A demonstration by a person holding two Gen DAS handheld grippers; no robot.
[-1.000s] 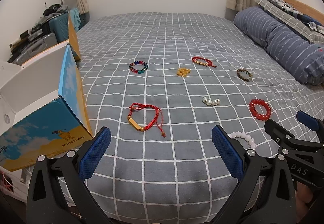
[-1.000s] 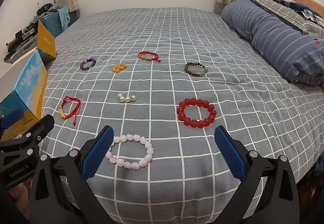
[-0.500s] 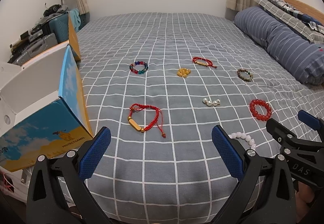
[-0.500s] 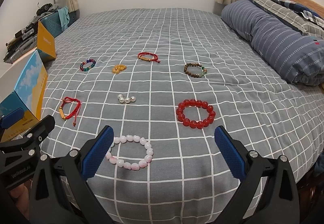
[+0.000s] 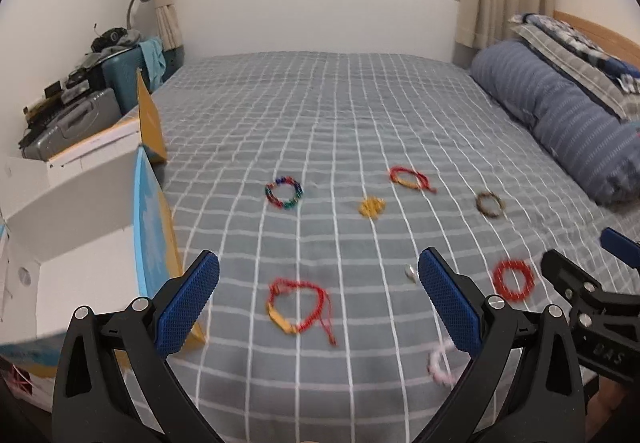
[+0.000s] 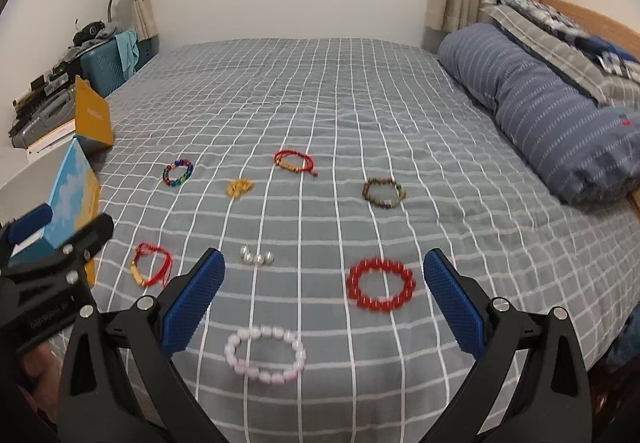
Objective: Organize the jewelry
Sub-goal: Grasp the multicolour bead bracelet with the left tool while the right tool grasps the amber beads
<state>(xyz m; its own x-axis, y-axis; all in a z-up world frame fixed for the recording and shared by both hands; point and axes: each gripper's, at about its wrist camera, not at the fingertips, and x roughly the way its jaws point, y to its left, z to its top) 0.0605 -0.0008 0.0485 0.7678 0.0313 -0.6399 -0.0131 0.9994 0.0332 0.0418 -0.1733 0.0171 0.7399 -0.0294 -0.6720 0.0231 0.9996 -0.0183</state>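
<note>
I hold both tools low over the near edge of the bed (image 6: 400, 115), each with its fingers spread wide and nothing between them, because nothing has been picked yet and I want room to come down around a loop. My left gripper (image 5: 318, 301) frames the red cord bracelet (image 5: 298, 307), a thin braided string with a gold bar and loose tails (floppy, so I judge a pinch on the bar safer than on the cord). My right gripper (image 6: 324, 301) is open above the pale pink bead bracelet (image 6: 265, 354), smooth rounded beads in a ring, with the glossy red bead bracelet (image 6: 381, 285) just beyond on the right.

The rest lies apart on the soft grey checked sheet, spaced out so each piece can be taken singly: three loose pearls (image 6: 256, 258), a small yellow cluster (image 6: 239, 187), a multicolour bead ring (image 6: 177, 171), a second red cord piece (image 6: 294, 162) and a brown wooden-looking bracelet (image 6: 383, 193). The open cardboard box (image 5: 154, 227) stands at the left edge, probably the place for them all.
</note>
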